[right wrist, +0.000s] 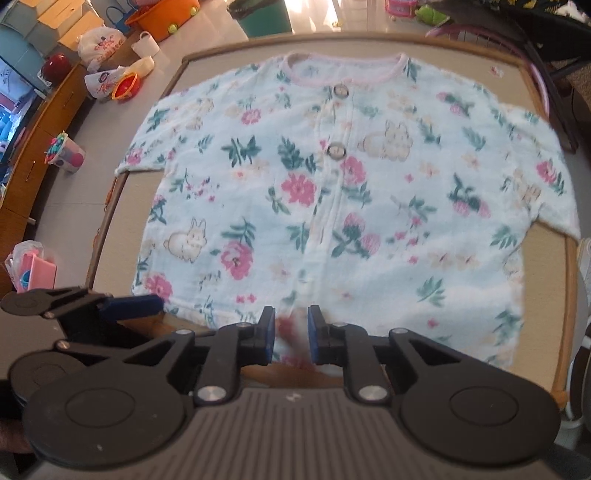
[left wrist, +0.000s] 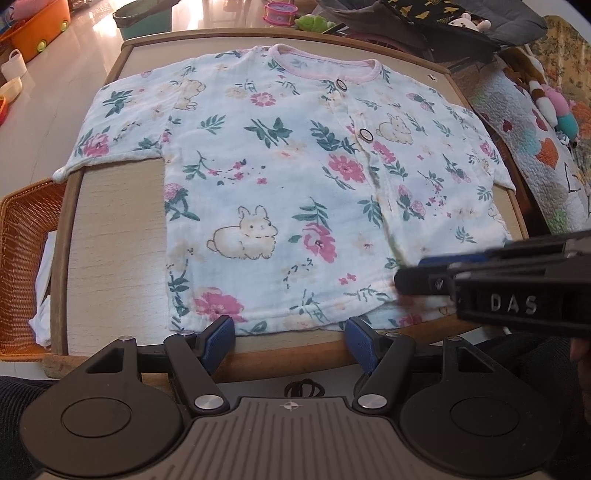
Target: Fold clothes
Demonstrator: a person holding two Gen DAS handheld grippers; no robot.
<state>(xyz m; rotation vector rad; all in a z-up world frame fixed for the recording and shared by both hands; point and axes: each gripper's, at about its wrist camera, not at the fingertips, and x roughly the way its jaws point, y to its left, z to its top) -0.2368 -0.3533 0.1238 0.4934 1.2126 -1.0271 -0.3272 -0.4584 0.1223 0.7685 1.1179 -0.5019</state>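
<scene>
A light blue baby shirt (left wrist: 288,184) printed with flowers and rabbits lies flat and front up on the wooden-rimmed table (left wrist: 110,221), its pink collar at the far side. My left gripper (left wrist: 290,332) stands open at the near hem, left of middle, its blue pads apart and not touching the cloth. My right gripper (right wrist: 291,325) sits at the near hem of the shirt (right wrist: 332,203) with its jaws narrowly apart. A blurred bit of hem lies between the pads without being pinched. Each gripper shows in the other's view: right gripper (left wrist: 410,275), left gripper (right wrist: 147,306).
A woven orange basket (left wrist: 26,258) with white cloth in it stands off the table's left edge. A patterned quilt with plush toys (left wrist: 546,110) lies to the right. Cups, bags and an orange bin (right wrist: 162,18) sit on the floor beyond.
</scene>
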